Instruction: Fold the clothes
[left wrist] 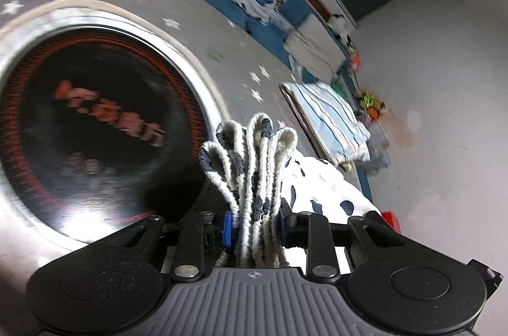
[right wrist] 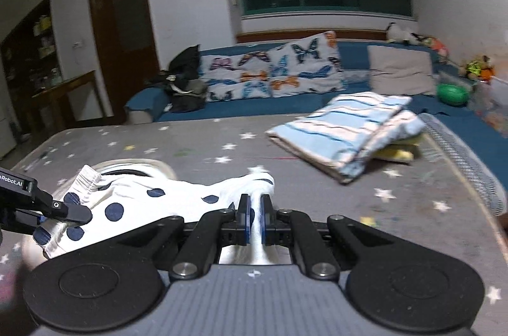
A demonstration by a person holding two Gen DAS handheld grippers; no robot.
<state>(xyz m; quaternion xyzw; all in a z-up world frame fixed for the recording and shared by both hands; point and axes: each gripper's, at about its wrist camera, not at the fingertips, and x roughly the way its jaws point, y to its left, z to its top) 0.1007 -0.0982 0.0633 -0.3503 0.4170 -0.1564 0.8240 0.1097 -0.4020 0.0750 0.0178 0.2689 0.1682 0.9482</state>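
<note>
A white garment with dark blue dots (right wrist: 158, 202) hangs stretched between my two grippers above a grey star-patterned mat (right wrist: 285, 171). My left gripper (left wrist: 255, 228) is shut on its bunched elastic waistband, whose ribbed folds (left wrist: 250, 151) stick out past the pads. My right gripper (right wrist: 255, 220) is shut on the other end of the cloth. The left gripper's fingers (right wrist: 63, 210) show at the left of the right wrist view, clamping the dotted cloth.
A round metal basin with a dark inside (left wrist: 95, 120) sits on the mat under the garment. A folded blue-striped blanket (right wrist: 346, 129) lies at the right. A blue sofa with a butterfly cushion (right wrist: 276, 72) and a grey pillow (right wrist: 400, 69) lines the far edge.
</note>
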